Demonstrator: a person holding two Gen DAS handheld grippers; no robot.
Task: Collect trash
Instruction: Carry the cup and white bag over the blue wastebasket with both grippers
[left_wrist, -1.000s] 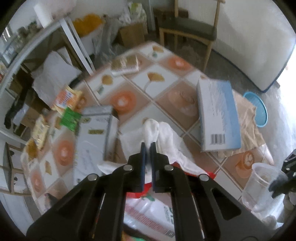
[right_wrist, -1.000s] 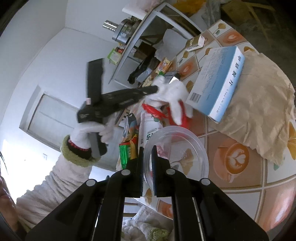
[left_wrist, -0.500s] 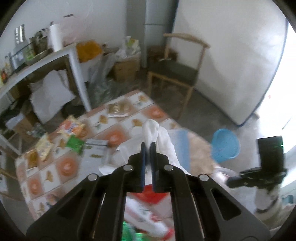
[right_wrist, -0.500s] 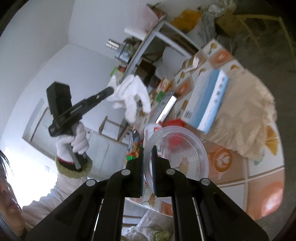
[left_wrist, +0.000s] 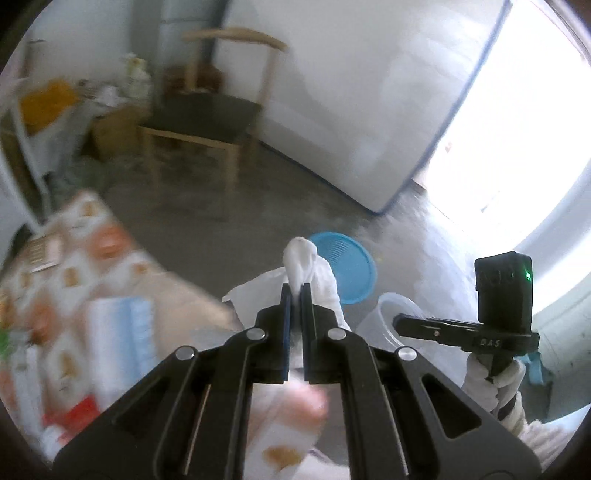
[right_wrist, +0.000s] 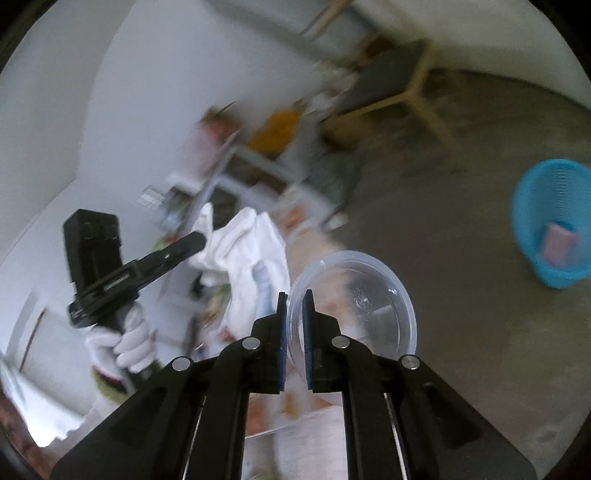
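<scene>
Between black tool (left_wrist: 296, 291) jaws hangs crumpled white tissue (left_wrist: 304, 264).

Ahead of the left gripper (left_wrist: 295, 291) fingers: bare floor (left_wrist: 280, 206), open, w/ blue basket (left_wrist: 347, 269) standing just past the tips. Farther ahead a wooden chair (left_wrist: 207, 118) blocks the way to the wall. Left of the fingers, cluttered tabletop (left_wrist: 74, 266) w/ boxes. Right of them, the right gripper (right_wrist: 294, 295) & its clear tub (right_wrist: 354, 299) sit close, tight gap. From the right-side fingers: floor ahead & right is free up to the basket; left gripper w/ white cloth (right_wrist: 255, 251) crowds the left.
</scene>
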